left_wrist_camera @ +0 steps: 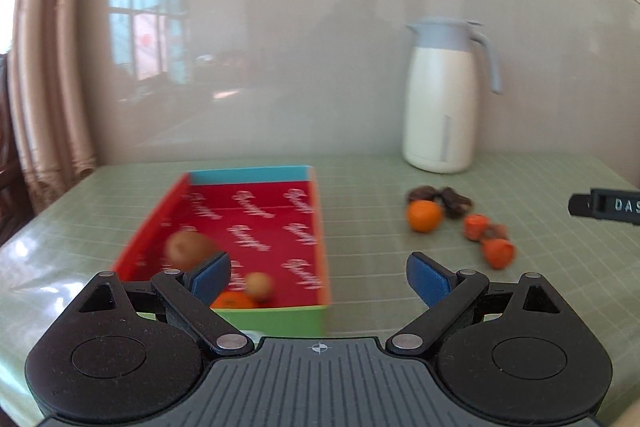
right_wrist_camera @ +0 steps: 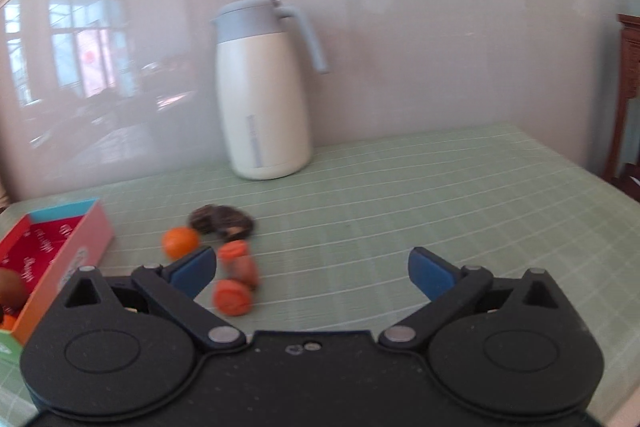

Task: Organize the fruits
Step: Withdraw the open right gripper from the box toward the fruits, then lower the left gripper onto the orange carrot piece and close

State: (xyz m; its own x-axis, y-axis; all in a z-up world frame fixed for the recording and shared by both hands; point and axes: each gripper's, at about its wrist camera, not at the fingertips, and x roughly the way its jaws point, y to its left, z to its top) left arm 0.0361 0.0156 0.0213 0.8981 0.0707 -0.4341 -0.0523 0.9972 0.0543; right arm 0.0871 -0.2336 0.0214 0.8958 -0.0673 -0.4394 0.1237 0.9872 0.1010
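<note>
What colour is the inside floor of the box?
Red with white script lettering; the box shows best in the left wrist view.

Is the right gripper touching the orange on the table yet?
Apart. In the right wrist view the right gripper is wide open with nothing between its fingers, and bare tablecloth shows between its left fingertip and the orange farther back.
</note>
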